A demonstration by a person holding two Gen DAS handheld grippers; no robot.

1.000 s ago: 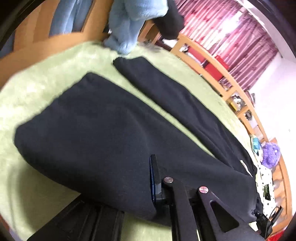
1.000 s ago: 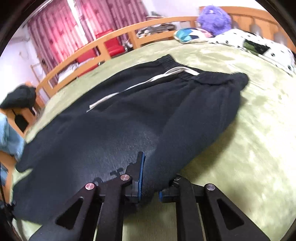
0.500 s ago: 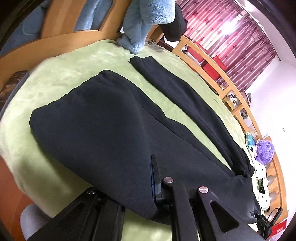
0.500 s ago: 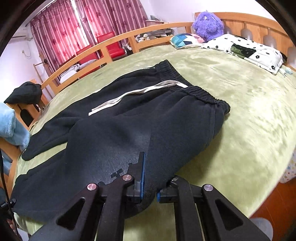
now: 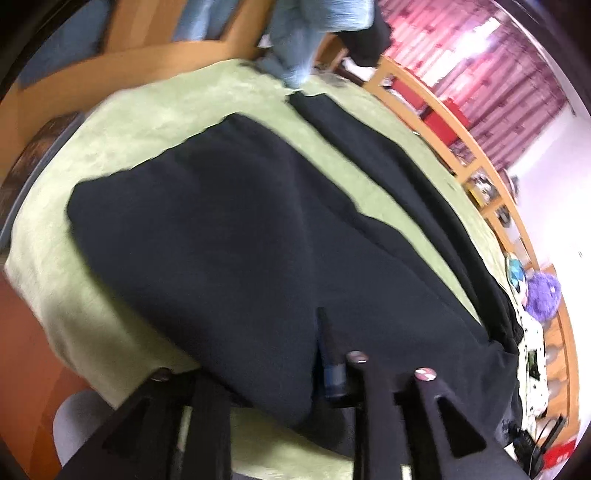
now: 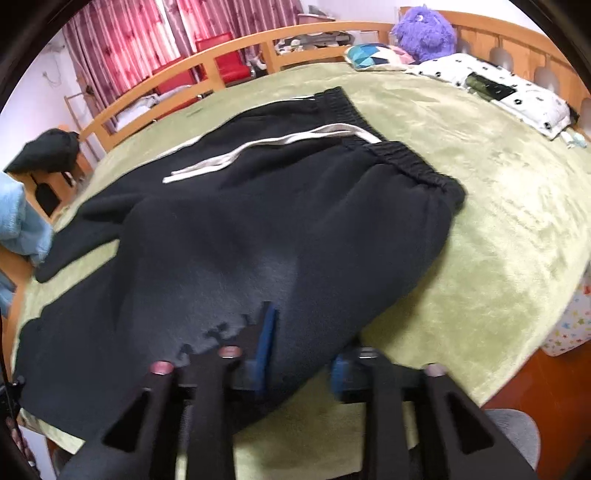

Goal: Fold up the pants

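Observation:
Black pants with a white drawstring lie spread on the green blanket, waistband toward the pillows. My right gripper is at the near edge of the seat part; its jaws are opening, and a fold of the black cloth lies loosely between the blue pads. In the left wrist view the near pant leg is wide and flat and the far leg runs beside it. My left gripper is at that leg's near hem. Its jaws are opening around the cloth, which hides its left finger.
A wooden bed rail runs along the far side. A spotted pillow, a purple plush toy and a patterned cushion lie at the head. Light blue cloth hangs at the foot. The bed's near edge and orange floor are close.
Both grippers have drawn back toward the bed's near edge, bringing the pants' edge along. Both pairs of jaws were pinched on the cloth and have now spread apart.

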